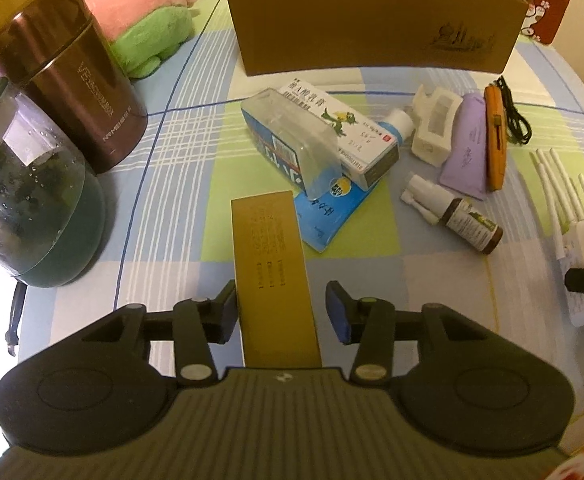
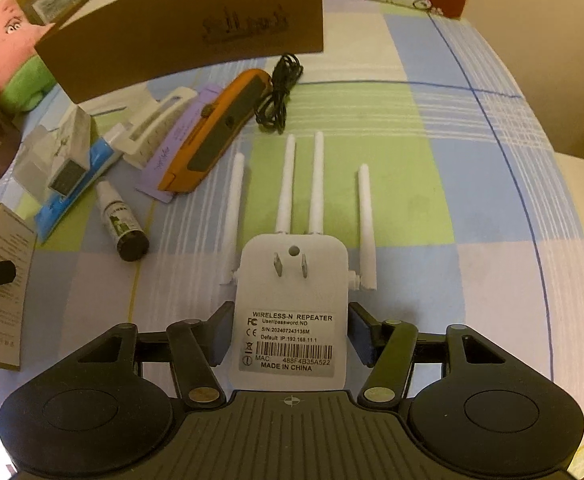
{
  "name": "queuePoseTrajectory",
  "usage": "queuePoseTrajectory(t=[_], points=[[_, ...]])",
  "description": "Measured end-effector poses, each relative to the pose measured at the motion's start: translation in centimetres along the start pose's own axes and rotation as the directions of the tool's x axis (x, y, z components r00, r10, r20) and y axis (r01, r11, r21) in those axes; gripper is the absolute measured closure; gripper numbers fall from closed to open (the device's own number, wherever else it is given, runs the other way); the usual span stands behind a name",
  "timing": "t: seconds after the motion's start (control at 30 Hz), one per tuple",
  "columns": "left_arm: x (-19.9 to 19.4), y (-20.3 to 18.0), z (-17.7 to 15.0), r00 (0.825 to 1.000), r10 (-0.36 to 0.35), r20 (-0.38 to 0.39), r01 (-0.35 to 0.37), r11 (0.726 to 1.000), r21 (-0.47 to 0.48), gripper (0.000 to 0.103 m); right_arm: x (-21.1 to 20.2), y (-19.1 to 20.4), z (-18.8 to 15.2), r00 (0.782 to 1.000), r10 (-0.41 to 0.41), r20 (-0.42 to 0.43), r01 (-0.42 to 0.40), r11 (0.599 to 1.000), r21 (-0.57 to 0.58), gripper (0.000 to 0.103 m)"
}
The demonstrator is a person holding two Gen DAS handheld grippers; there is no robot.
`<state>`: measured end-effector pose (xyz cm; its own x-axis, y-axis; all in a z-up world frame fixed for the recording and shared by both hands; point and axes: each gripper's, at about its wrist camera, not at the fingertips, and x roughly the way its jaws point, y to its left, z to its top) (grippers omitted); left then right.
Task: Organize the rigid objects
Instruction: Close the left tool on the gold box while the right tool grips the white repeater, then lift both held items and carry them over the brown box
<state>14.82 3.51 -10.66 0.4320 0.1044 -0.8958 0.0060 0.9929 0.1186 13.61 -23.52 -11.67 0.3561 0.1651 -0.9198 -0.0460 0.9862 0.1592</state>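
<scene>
My left gripper (image 1: 282, 308) is open around a long gold box (image 1: 270, 264) lying on the checked cloth; its left pad touches the box and the right pad stands clear of it. My right gripper (image 2: 290, 334) straddles a white wireless repeater (image 2: 292, 320) with several antennas (image 2: 316, 184); both pads sit at its sides with almost no gap. The repeater (image 1: 580, 240) also shows at the right edge of the left wrist view. The gold box (image 2: 2, 280) shows at the left of the right wrist view.
A pile of a clear case (image 1: 292, 136), ointment box (image 1: 344, 128) and blue tube (image 1: 332, 208) lies ahead. Nearby lie a brown spray bottle (image 1: 464, 220), white holder (image 1: 432, 128), purple pouch (image 1: 468, 144), orange knife (image 1: 496, 132), black cable (image 1: 514, 112), a large cardboard box (image 1: 372, 24), a brown canister (image 1: 72, 88) and a jar (image 1: 24, 196).
</scene>
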Motion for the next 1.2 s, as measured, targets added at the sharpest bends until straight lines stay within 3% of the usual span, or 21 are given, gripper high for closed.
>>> queuePoseTrajectory(t=[0.07, 0.7, 1.03, 1.2], points=[[0.3, 0.1, -0.1, 1.0, 0.009, -0.01, -0.009, 1.0, -0.006, 0.069, 0.1, -0.1, -0.1, 1.0, 0.002, 0.005, -0.002, 1.0, -0.004, 0.047], [-0.5, -0.1, -0.5, 0.999, 0.052, 0.006, -0.052, 0.997, -0.063, 0.07, -1.5, -2.7, 0.0, 0.996, 0.07, 0.052, -0.069, 0.997, -0.038, 0.051], [-3.7, -0.2, -0.1, 0.996, 0.065, 0.061, -0.058, 0.992, -0.108, 0.07, -4.5, -2.8, 1.8, 0.982, 0.145, 0.124, -0.134, 0.986, -0.096, 0.051], [-5.8, -0.2, 2.0, 0.992, 0.043, 0.117, -0.031, 0.994, -0.106, 0.07, -6.1, -1.3, 3.8, 0.965, 0.198, 0.174, -0.175, 0.975, -0.136, 0.051]])
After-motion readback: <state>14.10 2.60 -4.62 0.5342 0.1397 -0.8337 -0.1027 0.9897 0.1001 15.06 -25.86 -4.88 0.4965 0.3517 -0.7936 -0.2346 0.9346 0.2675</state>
